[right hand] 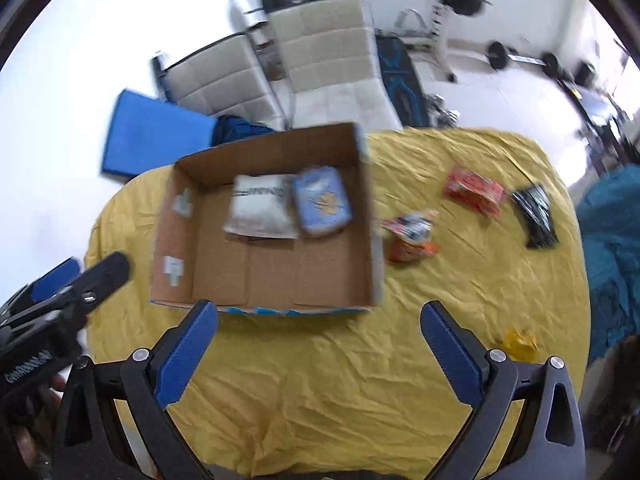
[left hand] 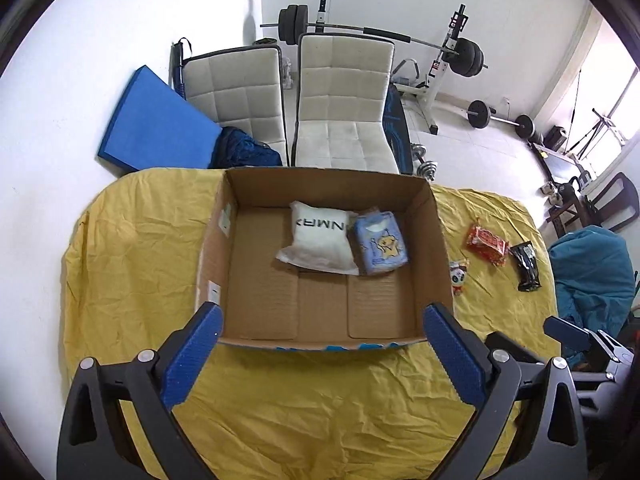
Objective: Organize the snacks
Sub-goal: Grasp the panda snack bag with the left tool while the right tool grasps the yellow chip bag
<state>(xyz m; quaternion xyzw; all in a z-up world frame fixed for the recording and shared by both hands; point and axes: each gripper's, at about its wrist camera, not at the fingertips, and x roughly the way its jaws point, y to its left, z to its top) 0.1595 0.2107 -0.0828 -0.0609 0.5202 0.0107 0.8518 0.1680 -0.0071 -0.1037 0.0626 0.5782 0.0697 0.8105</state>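
Observation:
An open cardboard box [left hand: 248,280] [right hand: 176,240] stands on the yellow cloth. Inside it lie a white packet [left hand: 318,242] [right hand: 258,210] and a pale blue packet [left hand: 380,244] [right hand: 322,202], side by side at the far wall. Right of the box, on the cloth, lie a panda-print packet [left hand: 458,276] [right hand: 410,236], a red packet [left hand: 486,245] [right hand: 474,192], a black packet [left hand: 527,266] [right hand: 536,216] and a small yellow packet [right hand: 519,343]. My left gripper [left hand: 320,322] hangs open over the box's near edge. My right gripper [right hand: 319,320] is open above the cloth, just right of the box's near corner. Both hold nothing.
The table with the yellow cloth [left hand: 132,264] ends in a rounded edge on the left. Two white chairs [left hand: 340,100] and a blue mat [left hand: 152,120] stand behind it, with a barbell rack [left hand: 440,64] beyond. A teal cover [left hand: 592,272] sits at the right.

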